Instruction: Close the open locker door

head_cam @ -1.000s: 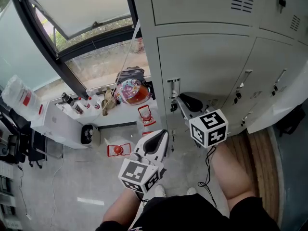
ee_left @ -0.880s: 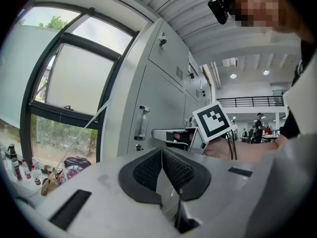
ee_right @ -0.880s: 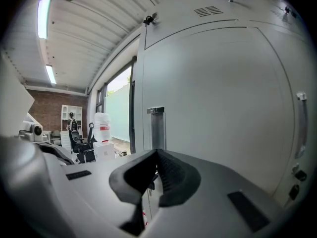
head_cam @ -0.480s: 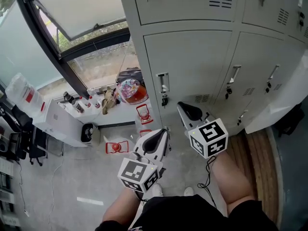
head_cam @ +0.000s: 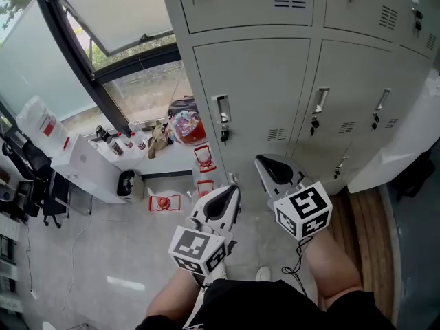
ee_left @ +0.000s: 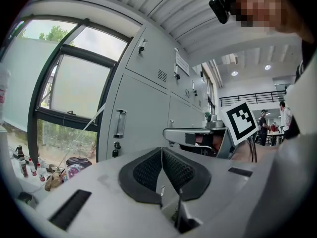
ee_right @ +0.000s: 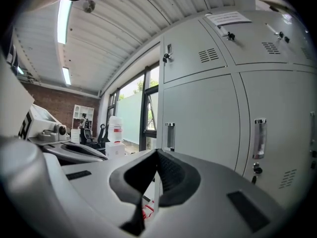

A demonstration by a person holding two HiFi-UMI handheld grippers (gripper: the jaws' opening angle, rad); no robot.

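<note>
**Along the top of the frame, the door nearest the claws looks shut**

Across the upper half of the head view runs the grey locker bank [head_cam: 289, 19]. Its lower-left locker door [head_cam: 261, 88], straight above both claws, lies flush in its frame with no gap showing. At the right edge a pale slanted panel [head_cam: 405, 143] juts out over the floor [head_cam: 103, 253]. I cannot tell whether it is a door leaf standing open or something else.

Two things could go wrong from here. If that panel is an open door, the job is unfinished, and leaving now would leave it ajar. The flush door may also only be resting against its frame. With nothing pressing on it, an uncaught latch would let it drift back out. A fresh push with a narrow tip on smooth painted steel could skid sideways and knock the lock.

At lower centre the left claw [head_cam: 232, 192] is clenched on nothing, its ribbed pads meeting in the left gripper view [ee_left: 161, 155]. Just to its right and nearer the lockers, the right claw [head_cam: 265, 163] is likewise clenched and empty [ee_right: 157, 155]. Both hang well apart from the doors.

The door itself is plain grey sheet metal, tall and unmarked. An upright chrome handle [head_cam: 221, 108] is set near its left edge, with a small dark lock [head_cam: 224, 135] just under it. A louvred vent [head_cam: 277, 135] sits low on the panel.
</note>
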